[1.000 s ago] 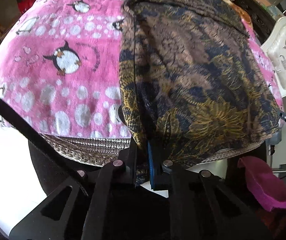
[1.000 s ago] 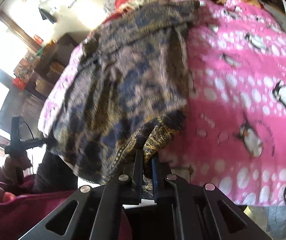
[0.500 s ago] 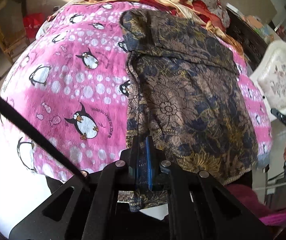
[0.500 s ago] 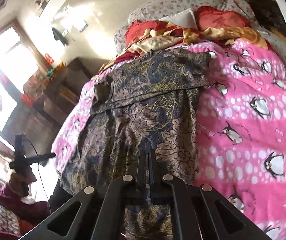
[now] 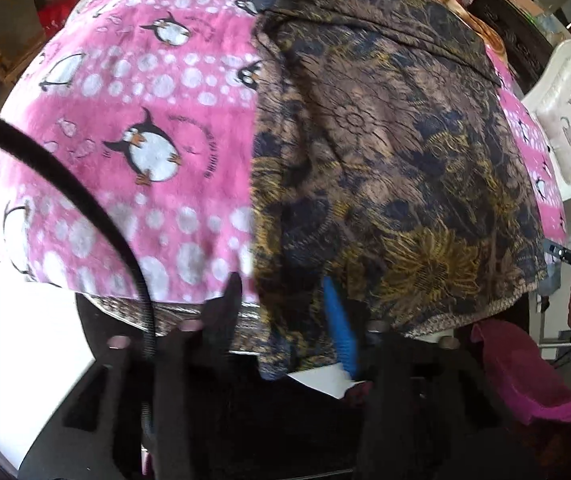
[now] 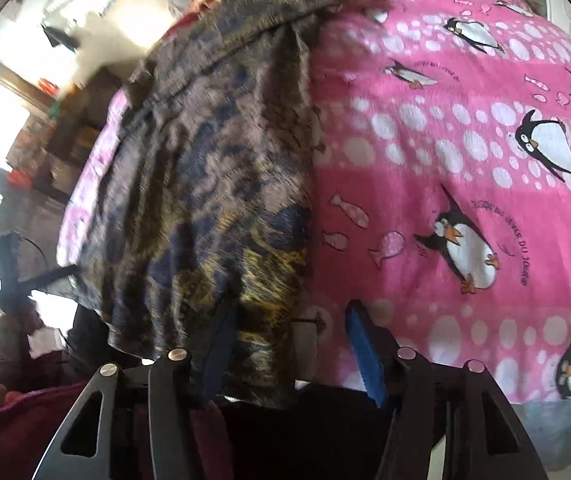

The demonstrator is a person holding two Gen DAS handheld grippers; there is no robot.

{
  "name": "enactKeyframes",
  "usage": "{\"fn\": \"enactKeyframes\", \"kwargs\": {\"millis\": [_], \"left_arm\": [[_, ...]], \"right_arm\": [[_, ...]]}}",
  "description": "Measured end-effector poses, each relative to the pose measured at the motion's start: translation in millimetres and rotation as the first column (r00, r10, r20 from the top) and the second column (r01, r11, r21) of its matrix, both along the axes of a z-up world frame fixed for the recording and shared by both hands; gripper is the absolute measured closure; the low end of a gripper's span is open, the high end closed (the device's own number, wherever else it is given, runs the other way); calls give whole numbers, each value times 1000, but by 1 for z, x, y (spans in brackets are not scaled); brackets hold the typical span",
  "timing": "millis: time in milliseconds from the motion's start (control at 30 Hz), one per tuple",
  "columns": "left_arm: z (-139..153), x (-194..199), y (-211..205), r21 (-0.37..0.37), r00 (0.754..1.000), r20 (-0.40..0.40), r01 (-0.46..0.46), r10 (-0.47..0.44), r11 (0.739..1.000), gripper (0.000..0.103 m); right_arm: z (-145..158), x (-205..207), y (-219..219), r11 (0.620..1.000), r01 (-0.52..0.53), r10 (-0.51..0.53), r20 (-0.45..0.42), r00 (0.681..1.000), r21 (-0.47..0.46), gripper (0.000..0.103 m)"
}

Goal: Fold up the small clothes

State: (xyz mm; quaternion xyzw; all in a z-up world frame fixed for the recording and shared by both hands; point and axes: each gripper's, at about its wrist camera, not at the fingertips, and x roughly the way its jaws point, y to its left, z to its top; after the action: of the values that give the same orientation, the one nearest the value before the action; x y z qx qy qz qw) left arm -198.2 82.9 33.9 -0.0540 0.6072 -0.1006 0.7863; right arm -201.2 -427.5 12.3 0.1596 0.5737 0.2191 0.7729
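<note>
Now we spread both claws, the left gripper point(image 5: 285, 312) and right gripper point(image 6: 289, 344) opening off the patterned garment's point(image 5: 385, 140) six-o'clock hem, leaving it flat on the penguin blanket point(image 5: 145, 100).

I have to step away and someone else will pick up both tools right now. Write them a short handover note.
Left tool: jaws opening; the near hem of the brown floral garment hangs between them, no longer pinched.
Right tool: jaws opening too; the garment's other near corner sits between them, released.
Things: the garment lies spread on the pink penguin blanket, its hem draped over the bed's near edge.
Done: garment laid out, with a fold across its far end.
Left: likely re-grip the near corners, fold again, smooth the result.
</note>
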Motion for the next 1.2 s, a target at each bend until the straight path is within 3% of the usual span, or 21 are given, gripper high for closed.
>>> {"fn": "enactKeyframes", "kwargs": {"millis": [100, 200, 367, 633, 1200], "left_arm": [[-4, -1, -9, 50, 999, -11, 37, -37, 998, 58], [-9, 2, -16, 80, 998, -28, 52, -50, 995, 58], [-15, 6, -23, 106, 997, -45, 69, -64, 992, 54], [-12, 5, -19, 127, 998, -63, 39, -31, 991, 54], [-18, -7, -14, 172, 995, -86, 73, -59, 982, 54]], "right_arm": [[4, -3, 14, 993, -85, 87, -20, 996, 78, 48], [11, -8, 32, 984, -175, 175, 21, 984, 29, 48], [5, 0, 20, 993, -98, 97, 7, 995, 67, 61], [5, 4, 27, 992, -117, 117, -3, 993, 49, 61], [0, 10, 36, 992, -120, 121, -1, 993, 49, 57]]}}
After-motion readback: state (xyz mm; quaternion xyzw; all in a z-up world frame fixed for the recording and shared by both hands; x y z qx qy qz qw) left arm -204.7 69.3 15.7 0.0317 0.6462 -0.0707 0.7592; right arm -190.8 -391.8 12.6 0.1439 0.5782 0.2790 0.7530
